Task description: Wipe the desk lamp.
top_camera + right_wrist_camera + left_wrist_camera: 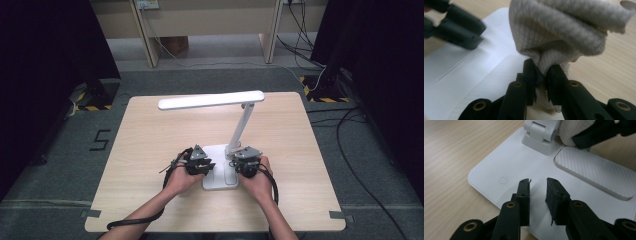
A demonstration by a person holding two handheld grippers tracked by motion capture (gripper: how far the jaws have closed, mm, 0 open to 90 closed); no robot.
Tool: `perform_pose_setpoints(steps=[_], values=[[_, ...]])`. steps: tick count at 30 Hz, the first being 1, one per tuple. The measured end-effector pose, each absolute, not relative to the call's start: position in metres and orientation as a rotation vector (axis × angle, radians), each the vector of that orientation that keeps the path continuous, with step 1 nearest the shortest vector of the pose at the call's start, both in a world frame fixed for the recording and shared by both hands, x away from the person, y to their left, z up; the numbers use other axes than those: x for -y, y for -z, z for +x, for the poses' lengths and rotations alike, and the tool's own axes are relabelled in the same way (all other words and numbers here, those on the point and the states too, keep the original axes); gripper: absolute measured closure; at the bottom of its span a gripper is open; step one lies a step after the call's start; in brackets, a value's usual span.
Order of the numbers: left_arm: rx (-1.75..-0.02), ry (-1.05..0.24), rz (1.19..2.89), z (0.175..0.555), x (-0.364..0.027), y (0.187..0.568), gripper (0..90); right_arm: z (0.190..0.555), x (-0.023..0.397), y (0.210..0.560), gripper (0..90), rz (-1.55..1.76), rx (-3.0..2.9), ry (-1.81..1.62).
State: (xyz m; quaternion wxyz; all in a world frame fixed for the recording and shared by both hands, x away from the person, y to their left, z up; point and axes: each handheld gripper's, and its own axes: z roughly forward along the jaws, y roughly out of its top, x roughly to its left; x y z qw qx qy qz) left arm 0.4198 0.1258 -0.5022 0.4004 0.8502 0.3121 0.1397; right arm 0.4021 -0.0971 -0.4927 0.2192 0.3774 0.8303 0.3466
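Observation:
A white desk lamp stands on the wooden table, its base (220,181) between my two hands and its long head (210,100) reaching left. My left gripper (537,181) hovers over the base (524,162) just right of the power symbol (504,180); its jaws stand slightly apart with nothing between them. My right gripper (541,66) is shut on a bunched beige cloth (564,27), which rests at the base's edge (474,75) by the lamp's hinge (541,135). From above, the left gripper (200,162) and right gripper (246,161) flank the lamp's stem.
A ribbed white pad (596,170) is set into the base. The lamp's arm (241,125) leans up over the table (150,145). Cables (350,150) lie on the grey floor at the right, and dark stands sit at both sides.

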Motion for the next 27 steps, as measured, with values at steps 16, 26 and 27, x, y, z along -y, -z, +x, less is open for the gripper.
perform_pose_setpoints(steps=[16, 26, 27], values=[[-0.794, -0.345, 2.146, 0.421, -0.126, 0.502, 72.3, 0.356, 0.106, 0.487, 79.1, 0.991, -2.397, -0.962], [-0.798, -0.339, 2.152, 0.421, -0.126, 0.502, 72.3, 0.348, 0.106, 0.470, 79.0, 0.983, -2.393, -1.046], [-0.796, -0.342, 2.152, 0.421, -0.126, 0.502, 72.3, 0.351, 0.105, 0.467, 78.9, 0.988, -2.376, -1.067]])
